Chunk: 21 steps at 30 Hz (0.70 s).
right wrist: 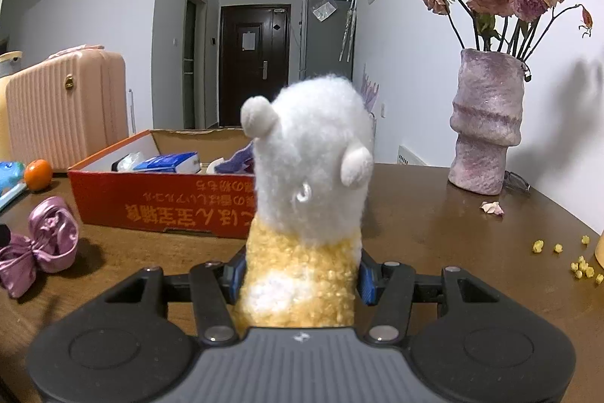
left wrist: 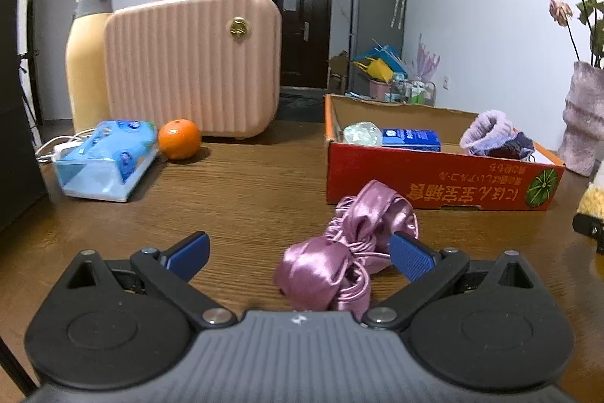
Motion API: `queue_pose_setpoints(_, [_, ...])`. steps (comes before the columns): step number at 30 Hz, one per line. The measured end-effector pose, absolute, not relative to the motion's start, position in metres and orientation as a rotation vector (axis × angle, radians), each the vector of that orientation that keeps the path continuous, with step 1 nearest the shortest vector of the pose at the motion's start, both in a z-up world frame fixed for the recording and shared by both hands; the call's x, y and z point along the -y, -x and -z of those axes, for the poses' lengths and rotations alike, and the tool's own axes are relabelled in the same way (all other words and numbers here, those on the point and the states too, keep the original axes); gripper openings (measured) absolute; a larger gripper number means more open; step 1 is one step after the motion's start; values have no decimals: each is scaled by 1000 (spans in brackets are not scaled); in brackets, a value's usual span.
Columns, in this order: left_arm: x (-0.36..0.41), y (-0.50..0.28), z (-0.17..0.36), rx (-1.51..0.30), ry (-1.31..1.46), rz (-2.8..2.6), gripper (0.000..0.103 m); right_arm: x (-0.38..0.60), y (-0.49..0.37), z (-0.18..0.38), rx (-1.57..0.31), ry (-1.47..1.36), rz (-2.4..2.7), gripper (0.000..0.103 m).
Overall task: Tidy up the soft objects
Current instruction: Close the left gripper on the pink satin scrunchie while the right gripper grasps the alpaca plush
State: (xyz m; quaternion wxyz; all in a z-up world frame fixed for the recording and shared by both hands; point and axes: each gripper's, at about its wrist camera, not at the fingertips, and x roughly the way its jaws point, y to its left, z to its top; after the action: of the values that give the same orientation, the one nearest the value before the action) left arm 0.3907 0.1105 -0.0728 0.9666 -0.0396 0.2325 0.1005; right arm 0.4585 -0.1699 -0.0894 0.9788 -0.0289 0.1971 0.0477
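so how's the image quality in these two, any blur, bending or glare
Left wrist view: fisheye bends the room edges, dark vignette in corners, tissue pack and pink case look slightly soft, satin bow shows sheen. Right wrist view: plush toy fills the centre, vase casts a wall shadow.

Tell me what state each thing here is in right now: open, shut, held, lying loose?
Left tool: open, around the satin bow, pads not pressing.
Satin bow: lying loose on the table.
Right tool: shut on the plush toy.
Plush toy: held upright.
Red cardboard box: open-topped, holding a purple cloth and a blue pack.
Pink case: closed, standing.
Tissue pack: lying flat.
Orange: resting loose.
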Motion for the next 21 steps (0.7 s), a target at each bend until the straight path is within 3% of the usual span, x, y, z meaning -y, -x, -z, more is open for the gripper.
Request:
queue_pose_setpoints(18, [-86,-451,97,-637,-1,-86,103,176,-477,92,-424,25,-141,54])
queue_pose_setpoints(19, [-86,-453,99,-643,-5,-87,101,176,-477,92,-424,26,-142,54])
queue_pose_setpoints(21, [-88,-456,100,-650,-9,-92,88,175,-476,92,-429,28,-146,54])
